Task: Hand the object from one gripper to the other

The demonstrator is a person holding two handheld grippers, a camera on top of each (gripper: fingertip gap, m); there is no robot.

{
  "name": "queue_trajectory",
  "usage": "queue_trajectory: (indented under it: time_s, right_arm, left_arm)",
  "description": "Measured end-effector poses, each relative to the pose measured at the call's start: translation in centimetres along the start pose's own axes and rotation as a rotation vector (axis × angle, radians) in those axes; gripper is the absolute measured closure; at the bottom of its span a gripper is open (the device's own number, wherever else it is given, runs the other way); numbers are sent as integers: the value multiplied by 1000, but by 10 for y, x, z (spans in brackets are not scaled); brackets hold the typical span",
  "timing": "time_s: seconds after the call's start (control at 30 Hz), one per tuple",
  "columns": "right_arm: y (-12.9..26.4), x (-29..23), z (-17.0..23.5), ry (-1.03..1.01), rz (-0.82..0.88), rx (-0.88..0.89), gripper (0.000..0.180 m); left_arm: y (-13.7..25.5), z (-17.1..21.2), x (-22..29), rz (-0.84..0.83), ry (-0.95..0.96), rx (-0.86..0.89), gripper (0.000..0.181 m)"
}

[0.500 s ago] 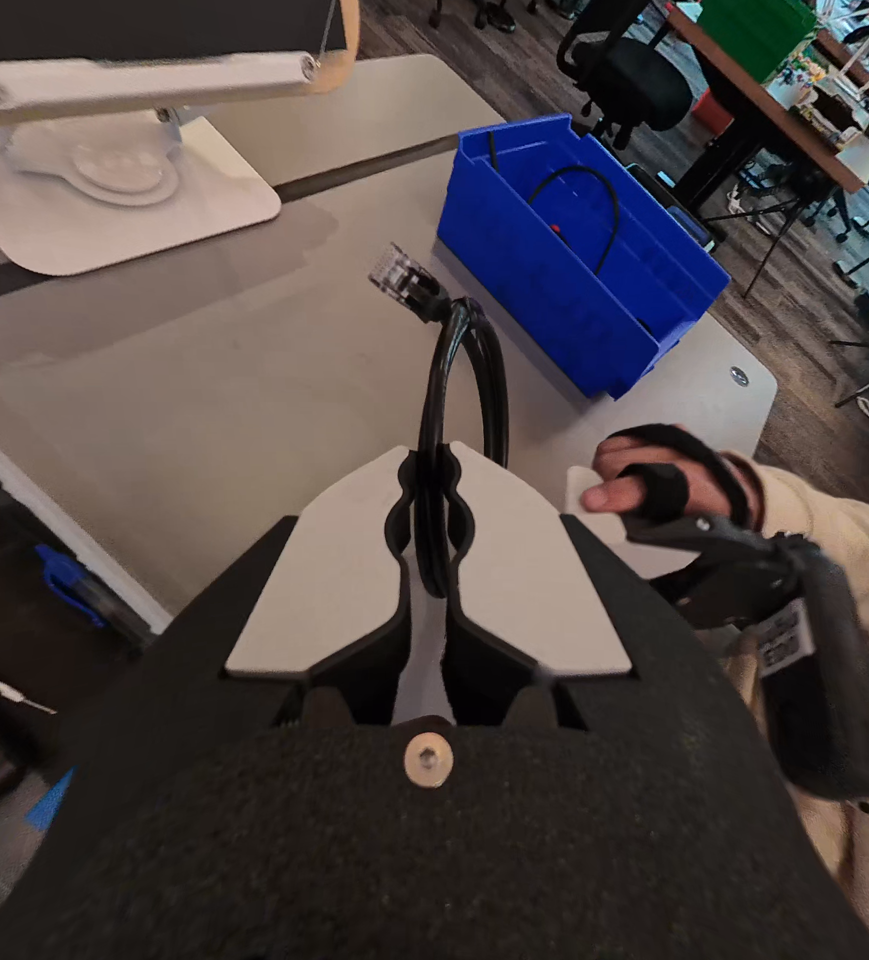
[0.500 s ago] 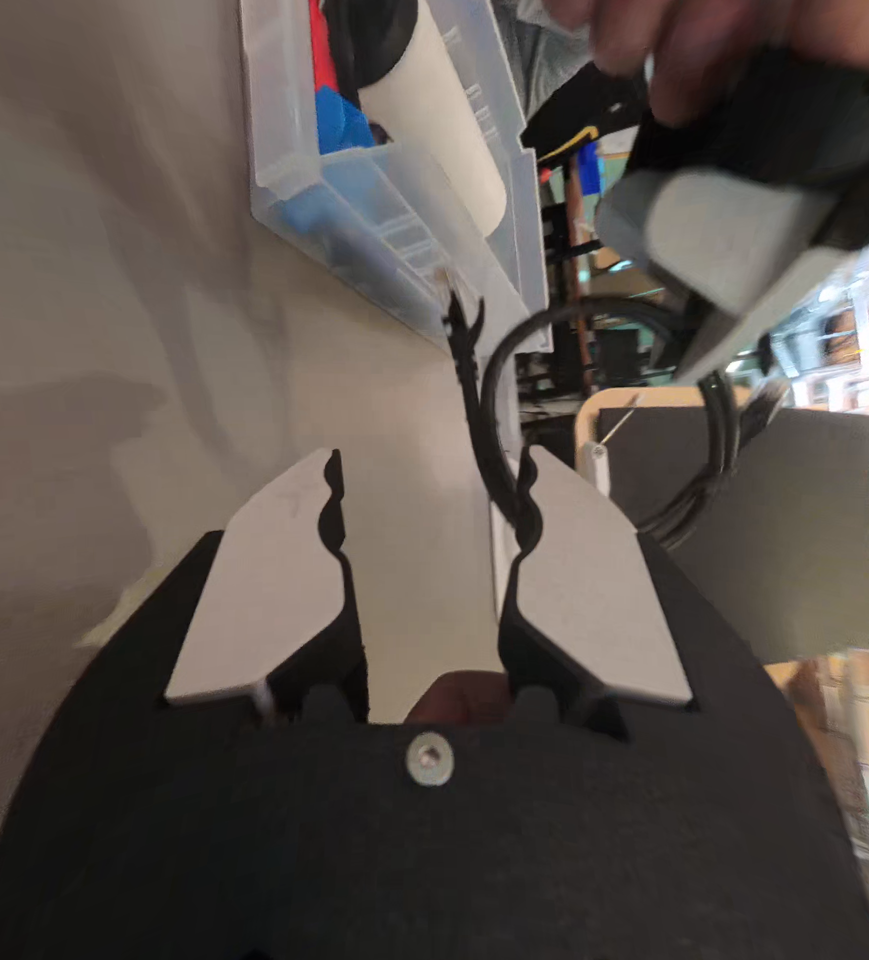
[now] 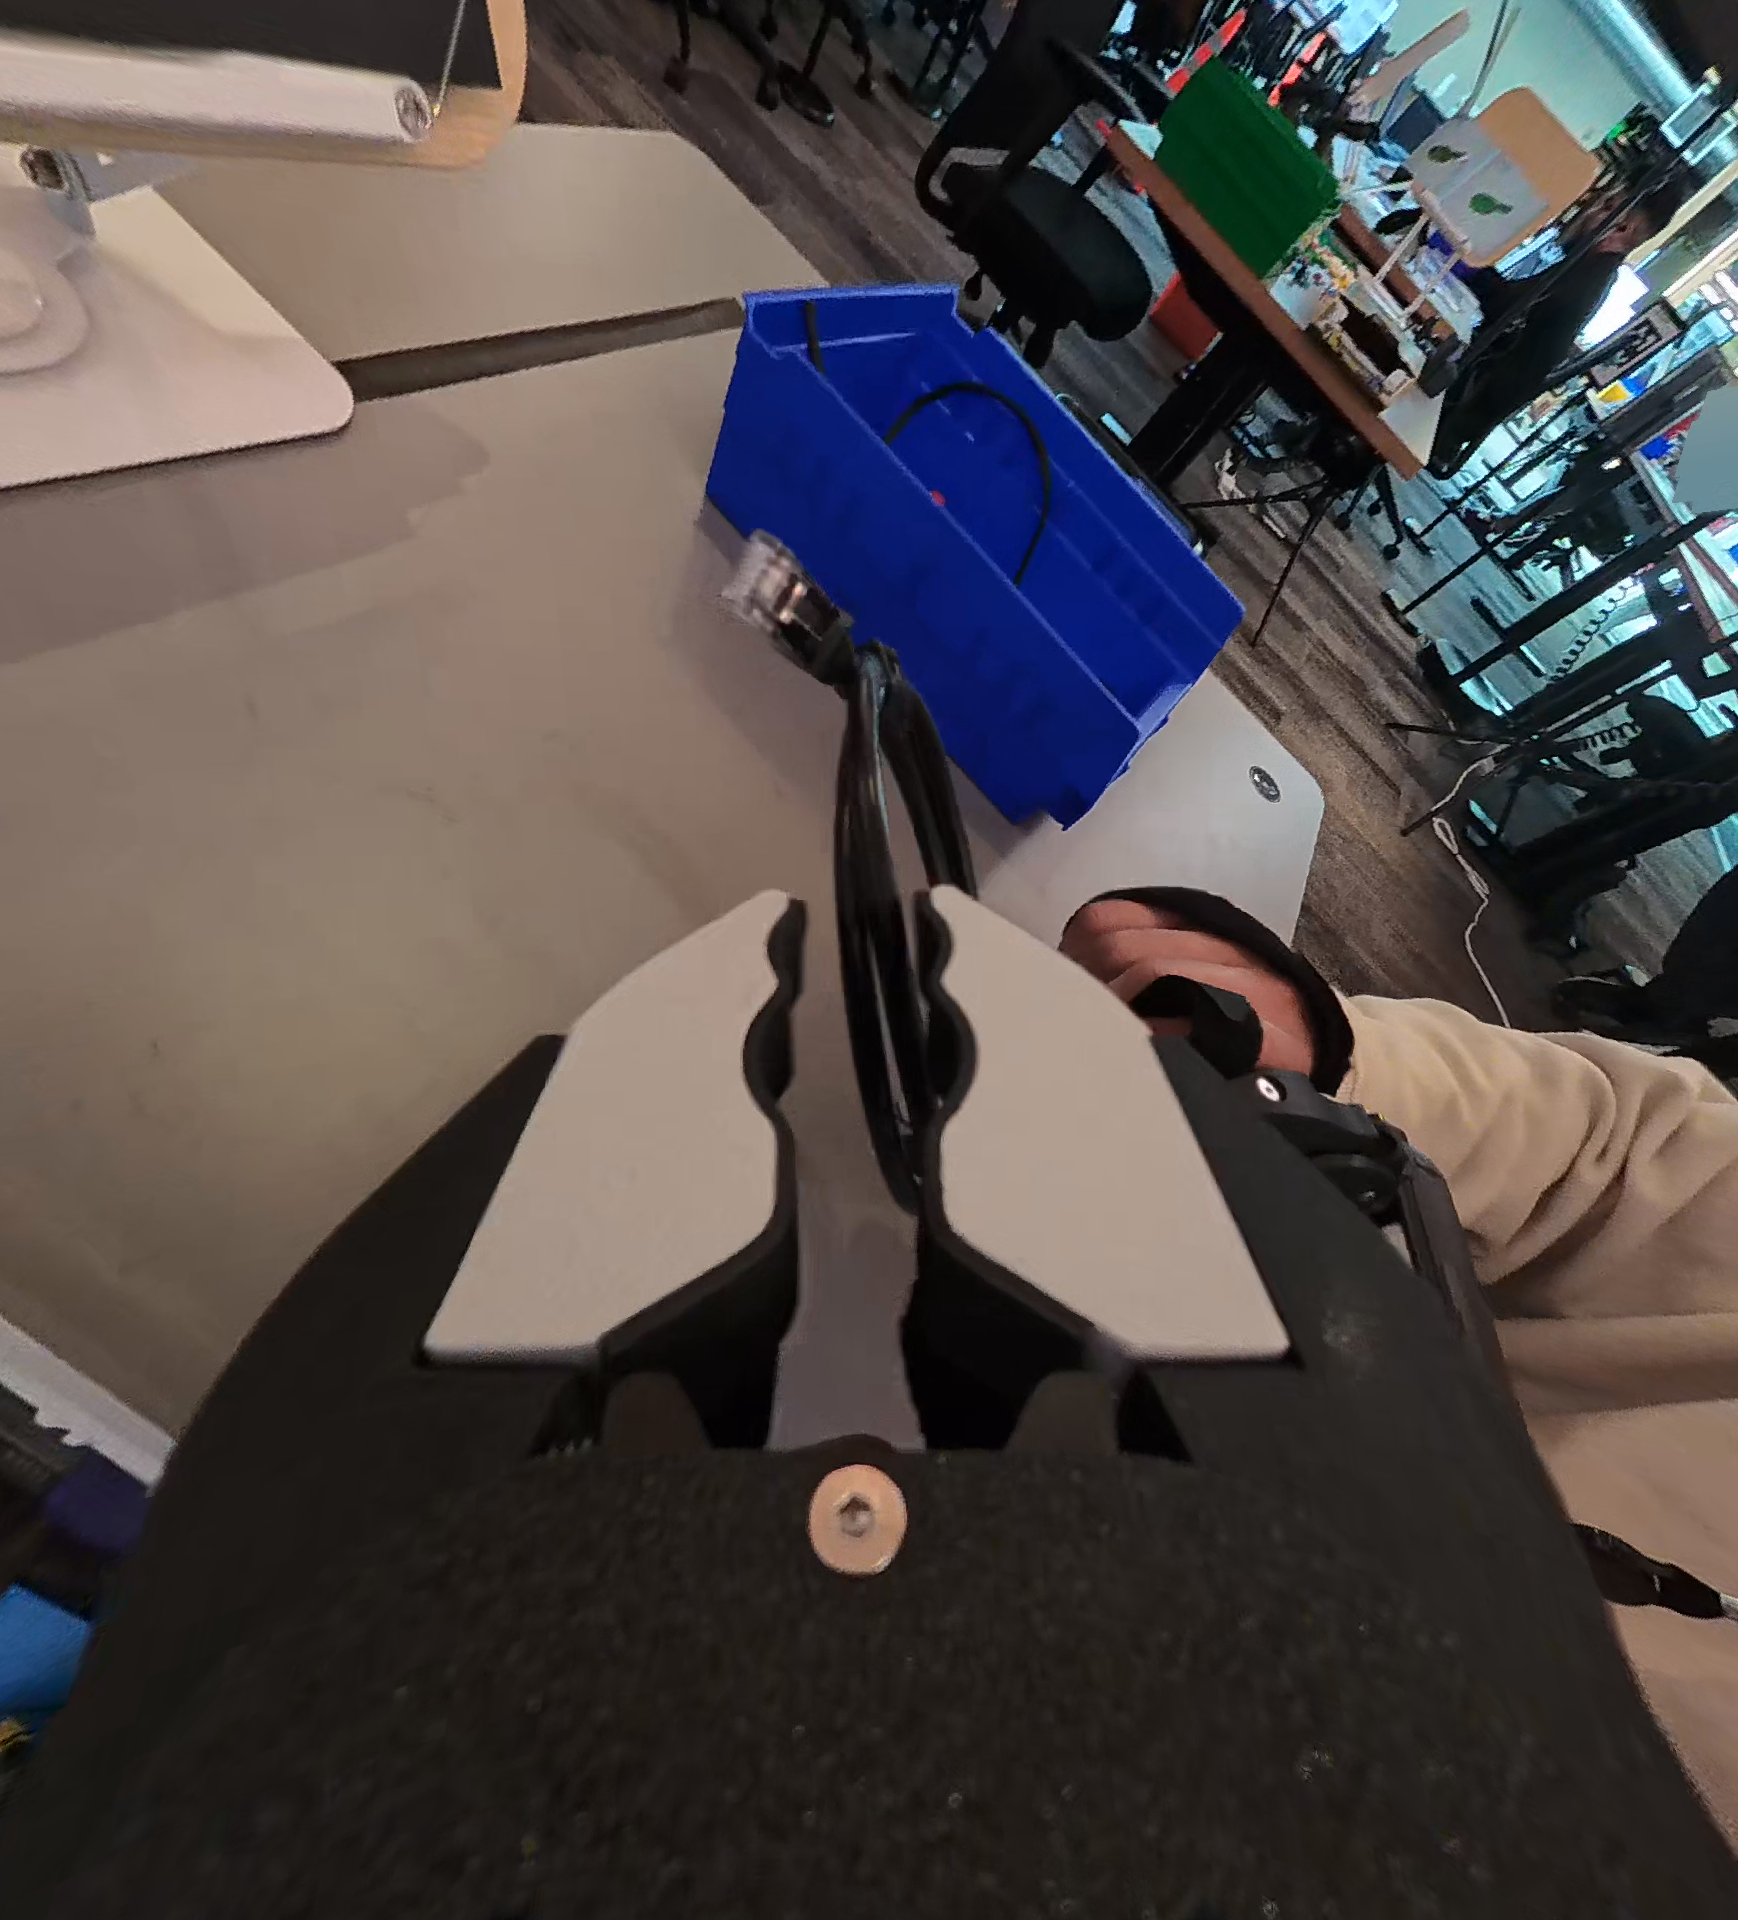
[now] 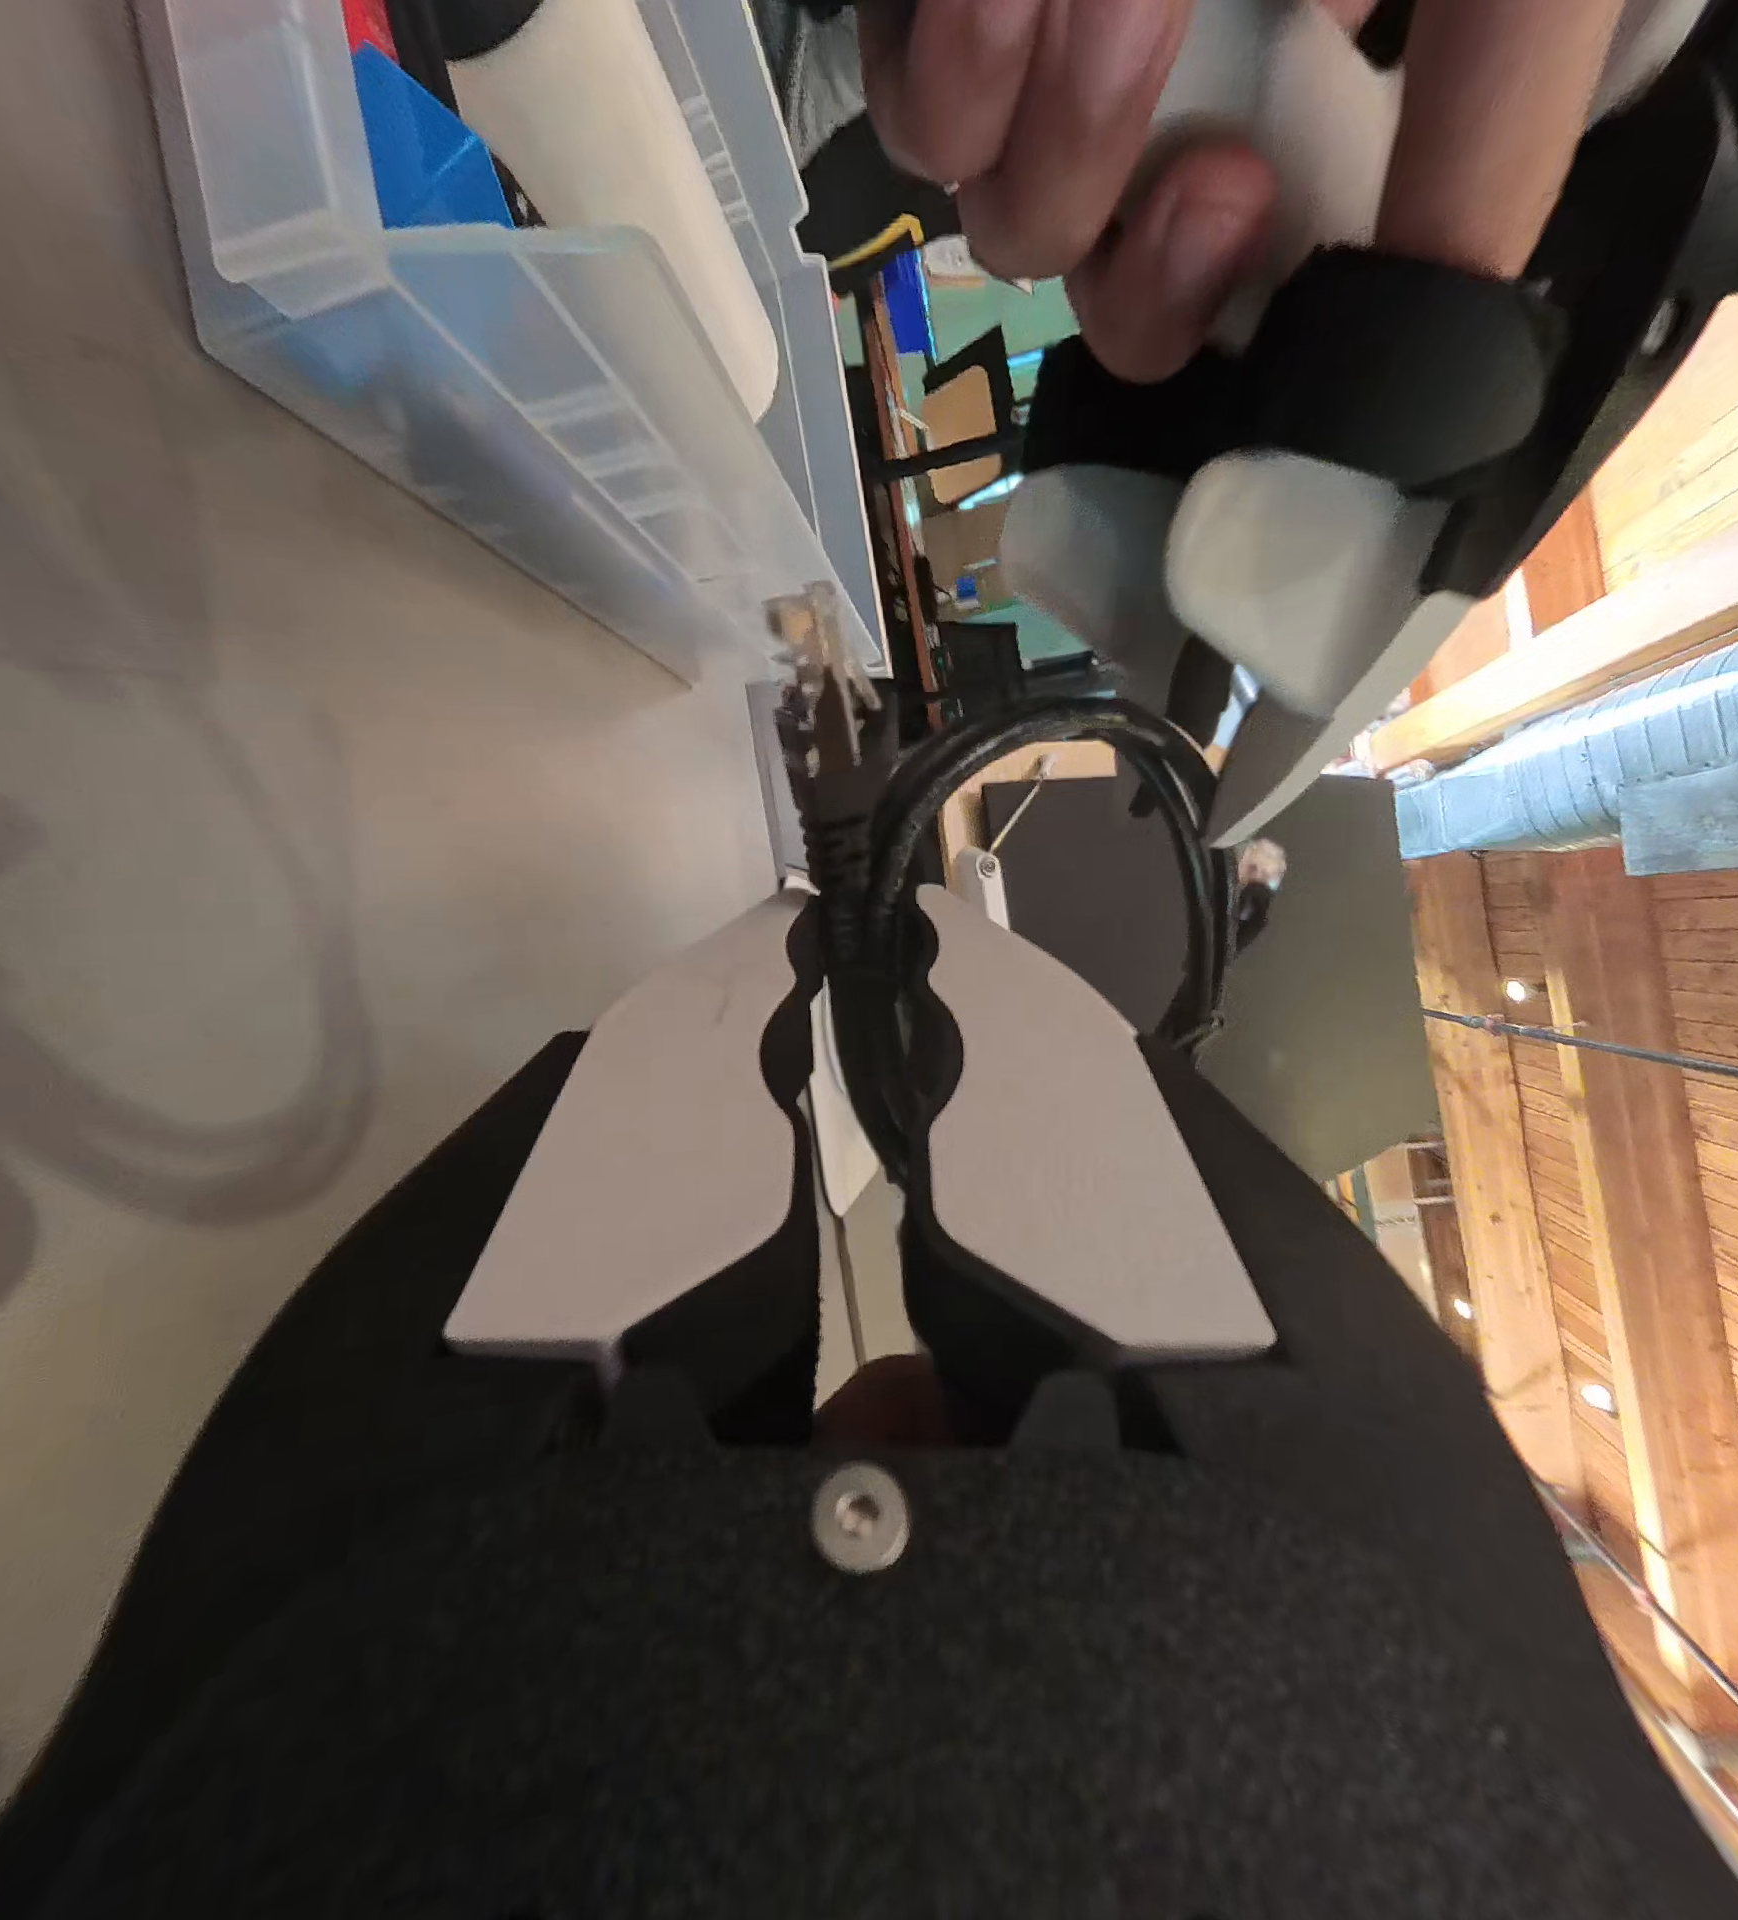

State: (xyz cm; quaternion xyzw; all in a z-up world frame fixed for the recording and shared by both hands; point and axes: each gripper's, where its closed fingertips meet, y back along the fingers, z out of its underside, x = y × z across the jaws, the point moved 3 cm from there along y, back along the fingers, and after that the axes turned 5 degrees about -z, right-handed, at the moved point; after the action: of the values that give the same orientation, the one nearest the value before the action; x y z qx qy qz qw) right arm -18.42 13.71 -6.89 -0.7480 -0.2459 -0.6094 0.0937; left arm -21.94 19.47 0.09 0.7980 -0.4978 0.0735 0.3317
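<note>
- Black network cable point(image 4: 870, 966), coiled into a small bundle with clear plugs at its ends, sits pinched between the fingers of the right tongs point(image 4: 863, 940); their grey pads are drawn narrow around the strands, and one plug point(image 4: 811, 649) stands up just past the fingertips.
- From that grip the coil arches over to the right (a loose loop) and passes just under the fingers of the left tongs point(image 4: 1249, 623), which hang above it in the right wrist view, gripped by a hand point(image 4: 1104, 166).
- In the left wrist view the left tongs point(image 3: 857, 925) stand slightly parted: the cable point(image 3: 886, 935) runs up through the gap and lies against the right-hand pad, while a clear space shows beside the left-hand pad. They are open a little, not clamping it.
- Beyond those fingertips the cable rises to its other clear plug point(image 3: 766, 587), held in the air in front of a blue bin point(image 3: 948, 613).
- That bin stands on the pale bench point(image 3: 325, 831) near its far corner, with a thin black wire point(image 3: 990, 457) curled inside.
- A white stand base point(image 3: 117, 343) rests on the bench to the upper left.
- The person's other hand point(image 3: 1187, 966), in a black strap with a cream sleeve point(image 3: 1571, 1195) behind it, shows just right of the left tongs.
- A clear plastic organiser point(image 4: 491, 353) lies on the bench in the right wrist view.
</note>
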Motion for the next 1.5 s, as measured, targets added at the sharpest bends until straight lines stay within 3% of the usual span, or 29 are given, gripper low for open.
queue_trajectory:
  time_s: [0.07, 0.2, 0.33, 0.4, 0.5, 0.6, 0.67, 0.87, 0.9, 0.97, 1.0, 1.23, 1.4, 1.5]
  right_arm:
    - [3, 3, 3, -40, -18, 27, 167]
    - [21, 10, 12, -93, -93, 176, 167]
    - [48, 8, 28, 46, -34, 178, 167]
    - [62, -10, 22, 85, -89, 253, 166]
    - [83, -9, -1, -302, -283, 478, 166]
    - [97, 24, -14, -774, -455, 743, 167]
    - [105, 45, -14, -1045, -569, 920, 167]
    - [118, 66, -1, -1564, -844, 1380, 167]
    - [118, 66, -1, -1605, -866, 1418, 167]
    - [116, 65, 0, -1645, -876, 1450, 167]
    - [116, 66, 1, -1662, -875, 1467, 167]
    - [94, 55, 20, -1661, -815, 1253, 164]
    - [70, 44, 59, -1398, -498, 747, 132]
    - [70, 44, 82, -1147, -319, 500, 129]
  left_arm:
    - [13, -6, 3, 9, -27, 18, 145]
    - [60, -18, 11, -45, -131, 194, 133]
    - [62, 35, -6, -124, -137, 304, 132]
    - [52, 65, -8, -146, -136, 330, 133]
    - [37, 86, 7, -35, -164, 338, 131]
    - [25, 94, 19, 126, -124, 286, 126]
    - [19, 96, 20, 143, -101, 292, 124]
    - [6, 90, 51, 361, -6, 343, 119]
    - [5, 90, 58, 407, -1, 344, 123]
    - [7, 94, 72, 495, -30, 329, 170]
    - [6, 96, 75, 497, -47, 313, 171]
    - [9, 96, 61, 413, -31, 293, 172]
    - [8, 99, 34, 284, 77, 258, 172]
    - [9, 101, 13, 138, 125, 255, 172]
